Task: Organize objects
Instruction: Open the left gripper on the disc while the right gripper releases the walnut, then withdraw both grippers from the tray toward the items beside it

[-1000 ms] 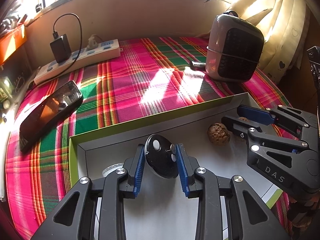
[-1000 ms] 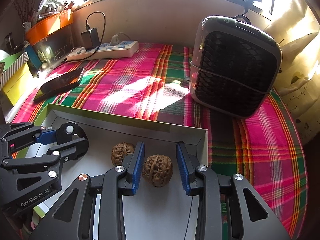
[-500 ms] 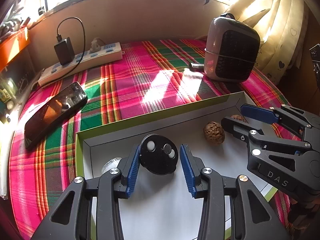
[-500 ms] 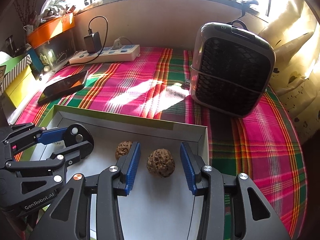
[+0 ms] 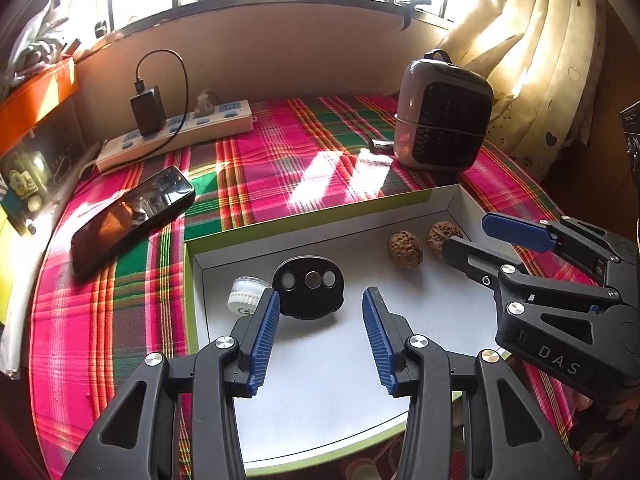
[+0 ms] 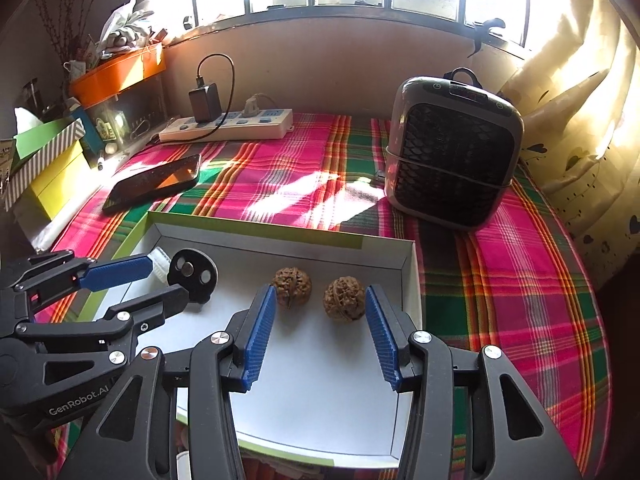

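A shallow white box with a green rim (image 5: 304, 216) (image 6: 256, 229) lies on the plaid cloth. In it are a black disc with three holes (image 5: 309, 288) (image 6: 193, 275), a small white cap (image 5: 245, 295) to its left, and two walnuts (image 5: 405, 248) (image 5: 443, 234), also in the right wrist view (image 6: 292, 287) (image 6: 344, 304). My left gripper (image 5: 320, 322) is open and empty, just behind the disc. My right gripper (image 6: 320, 314) is open and empty, its tips level with the walnuts, which lie on the box floor.
A black phone (image 5: 132, 216) lies left of the box. A white power strip with a charger (image 5: 176, 132) runs along the back wall. A grey heater (image 5: 442, 116) stands at the back right. Curtains hang on the right; boxes and an orange tray (image 6: 116, 72) crowd the left.
Both grippers opened and pulled back and up. The left let go of the black disc and the right let go of a walnut; both now rest in the box.
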The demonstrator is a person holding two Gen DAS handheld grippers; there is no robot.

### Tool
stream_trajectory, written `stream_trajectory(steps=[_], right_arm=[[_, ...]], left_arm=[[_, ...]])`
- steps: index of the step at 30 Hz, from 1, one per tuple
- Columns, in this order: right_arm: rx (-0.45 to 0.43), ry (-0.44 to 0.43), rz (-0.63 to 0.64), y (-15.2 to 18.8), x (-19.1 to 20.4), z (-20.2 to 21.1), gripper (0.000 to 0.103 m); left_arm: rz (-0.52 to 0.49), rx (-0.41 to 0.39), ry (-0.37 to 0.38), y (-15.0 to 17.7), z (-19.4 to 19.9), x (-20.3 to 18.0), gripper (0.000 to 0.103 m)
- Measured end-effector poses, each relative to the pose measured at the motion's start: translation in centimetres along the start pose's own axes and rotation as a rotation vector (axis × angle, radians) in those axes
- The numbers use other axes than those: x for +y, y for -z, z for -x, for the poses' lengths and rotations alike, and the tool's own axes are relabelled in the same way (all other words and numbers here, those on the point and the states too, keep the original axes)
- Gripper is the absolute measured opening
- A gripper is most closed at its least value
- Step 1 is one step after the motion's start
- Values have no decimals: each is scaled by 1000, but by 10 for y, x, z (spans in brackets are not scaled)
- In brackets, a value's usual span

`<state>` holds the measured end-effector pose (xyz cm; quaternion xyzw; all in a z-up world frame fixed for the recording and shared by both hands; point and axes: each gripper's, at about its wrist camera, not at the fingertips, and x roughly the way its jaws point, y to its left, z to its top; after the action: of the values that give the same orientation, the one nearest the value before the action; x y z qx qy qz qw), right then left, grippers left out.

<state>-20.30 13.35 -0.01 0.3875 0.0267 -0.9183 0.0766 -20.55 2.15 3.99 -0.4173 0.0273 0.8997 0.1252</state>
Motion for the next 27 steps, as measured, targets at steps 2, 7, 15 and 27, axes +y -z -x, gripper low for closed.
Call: stream_trajectory(steps=[2,7,15,27], right_arm=[[-7,3,-7,4,2,7,48],[-29,6,-25,14,8,25,48],[-49,29,-37,37,22,53,48],[-36,23,-57,75,38,75,48]], left_arm=[[2,-8,3,3,6,1,42],[-14,-41,2,14,26,0,42],[19,-66,12,44,57,18,42],[79,-48,70,99,83,49,42]])
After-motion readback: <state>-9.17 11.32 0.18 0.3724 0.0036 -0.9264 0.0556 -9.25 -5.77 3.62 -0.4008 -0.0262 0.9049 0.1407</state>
